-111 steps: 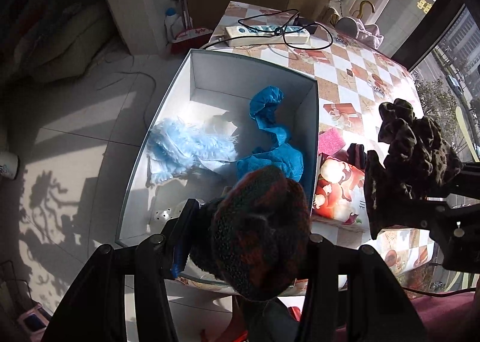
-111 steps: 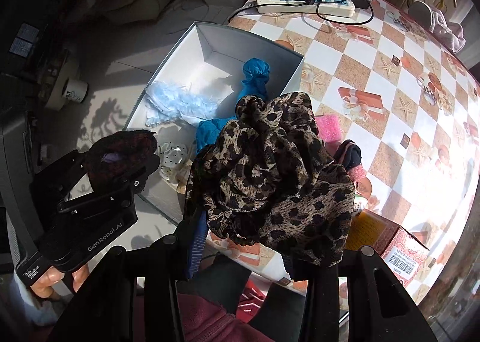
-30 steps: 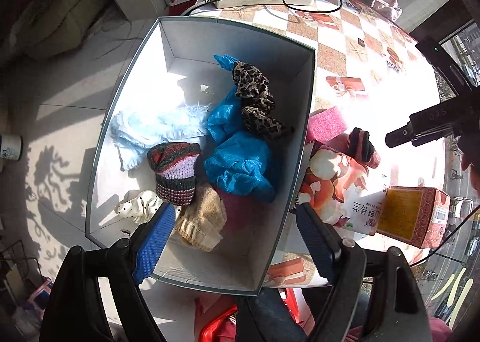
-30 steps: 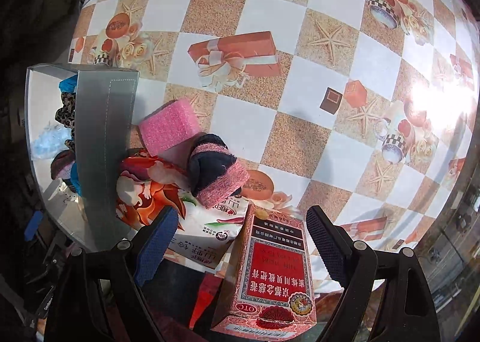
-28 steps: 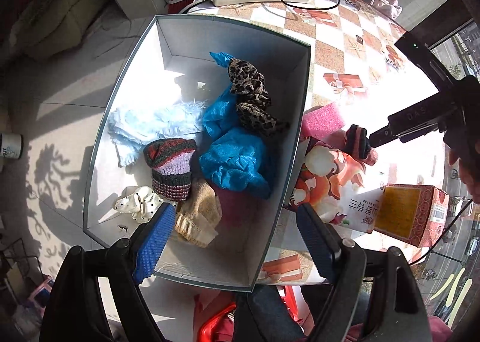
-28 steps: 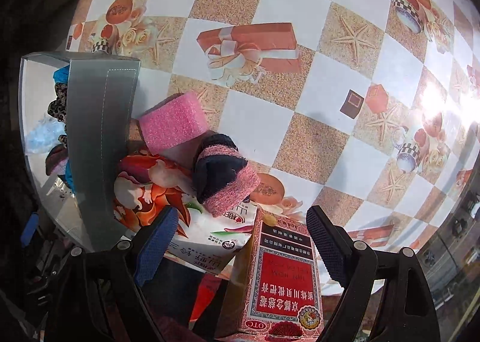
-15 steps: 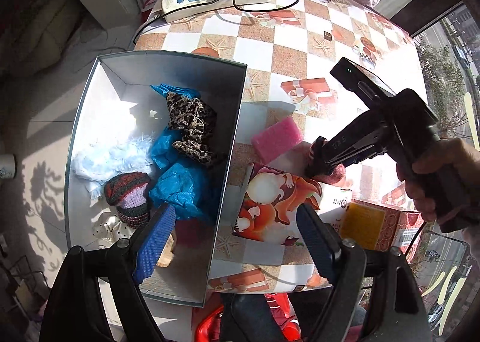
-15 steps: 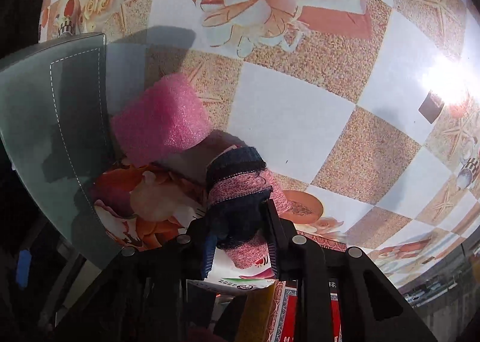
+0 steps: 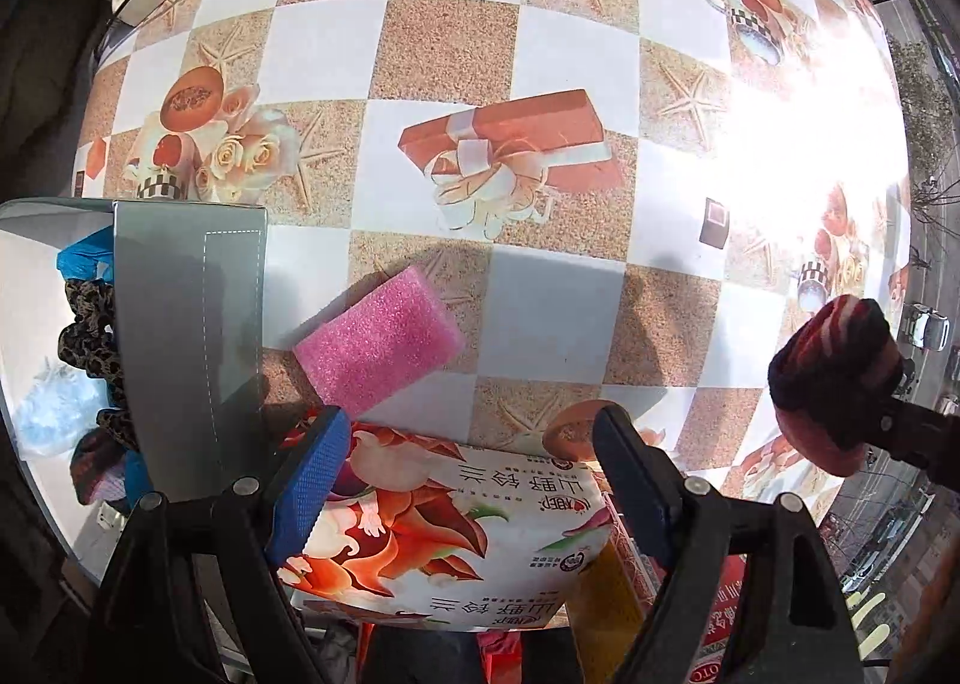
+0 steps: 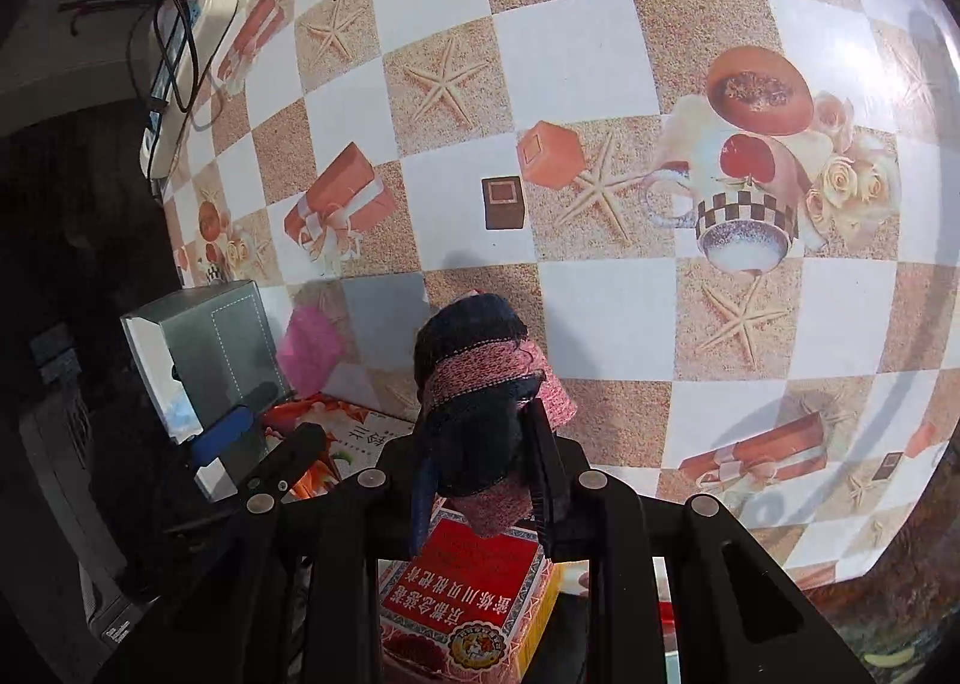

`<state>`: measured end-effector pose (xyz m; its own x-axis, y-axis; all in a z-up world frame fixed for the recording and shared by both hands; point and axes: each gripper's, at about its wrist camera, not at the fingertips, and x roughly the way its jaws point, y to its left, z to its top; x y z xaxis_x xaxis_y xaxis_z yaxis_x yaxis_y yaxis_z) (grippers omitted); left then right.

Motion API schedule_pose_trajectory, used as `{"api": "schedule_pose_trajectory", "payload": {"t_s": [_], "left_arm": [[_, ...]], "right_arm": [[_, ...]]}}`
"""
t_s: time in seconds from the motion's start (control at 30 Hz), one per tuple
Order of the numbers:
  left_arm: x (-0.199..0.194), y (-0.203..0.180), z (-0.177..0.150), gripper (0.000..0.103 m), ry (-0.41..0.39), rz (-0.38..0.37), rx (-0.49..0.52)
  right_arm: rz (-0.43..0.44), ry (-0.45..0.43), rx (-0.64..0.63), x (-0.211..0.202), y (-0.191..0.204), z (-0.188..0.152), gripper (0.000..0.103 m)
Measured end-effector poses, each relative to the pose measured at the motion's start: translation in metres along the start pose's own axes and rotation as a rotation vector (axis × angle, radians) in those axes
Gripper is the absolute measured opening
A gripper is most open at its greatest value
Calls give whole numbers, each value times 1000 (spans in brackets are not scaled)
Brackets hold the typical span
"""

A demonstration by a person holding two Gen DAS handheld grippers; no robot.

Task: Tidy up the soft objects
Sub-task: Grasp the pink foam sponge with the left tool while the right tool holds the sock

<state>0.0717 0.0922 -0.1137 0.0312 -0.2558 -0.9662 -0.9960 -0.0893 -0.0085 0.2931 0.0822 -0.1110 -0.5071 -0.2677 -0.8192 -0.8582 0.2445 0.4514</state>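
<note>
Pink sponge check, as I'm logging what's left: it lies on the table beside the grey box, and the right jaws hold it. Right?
No. The right gripper holds the navy-and-pink sock, as the right wrist view shows. The pink sponge does lie beside the grey box.

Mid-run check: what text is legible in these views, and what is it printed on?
"京都念慈菴 蜜炼川贝枇杷膏": red box, seen upside down.
"OTC": a corner of the same red box, in the left wrist view.
"山野…": floral bag, large characters seen upside down; the rest I cannot read surely.
Small white print on the left gripper body: too small to read.
</note>
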Motion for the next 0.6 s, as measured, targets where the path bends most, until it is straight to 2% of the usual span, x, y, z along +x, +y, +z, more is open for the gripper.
{"api": "schedule_pose_trajectory", "payload": {"t_s": [0.13, 0.2, 0.27, 0.3, 0.37, 0.47, 0.5, 0.53, 0.6], "left_arm": [[30, 1, 15, 86, 53, 82, -39], [43, 5, 20, 86, 94, 80, -83], [44, 1, 23, 94, 86, 69, -93], [43, -3, 25, 94, 78, 74, -89], [38, -15, 28, 94, 42, 42, -61], [21, -50, 30, 94, 3, -126, 79], [12, -60, 29, 94, -22, -154, 125], [2, -65, 27, 94, -59, -132, 159], [-10, -66, 24, 94, -103, -38, 191]], "right_arm": [[48, -43, 31, -20, -15, -4, 28], [66, -59, 40, -23, -22, -12, 28], [95, -64, 54, -22, -30, -18, 28], [112, -65, 63, -23, -35, -21, 28], [136, -69, 80, -23, -44, -26, 28], [142, -78, 105, -25, -57, -29, 28], [135, -83, 115, -26, -61, -30, 28], [125, -89, 121, -27, -64, -31, 28], [92, -109, 118, -31, -68, -32, 28]]}}
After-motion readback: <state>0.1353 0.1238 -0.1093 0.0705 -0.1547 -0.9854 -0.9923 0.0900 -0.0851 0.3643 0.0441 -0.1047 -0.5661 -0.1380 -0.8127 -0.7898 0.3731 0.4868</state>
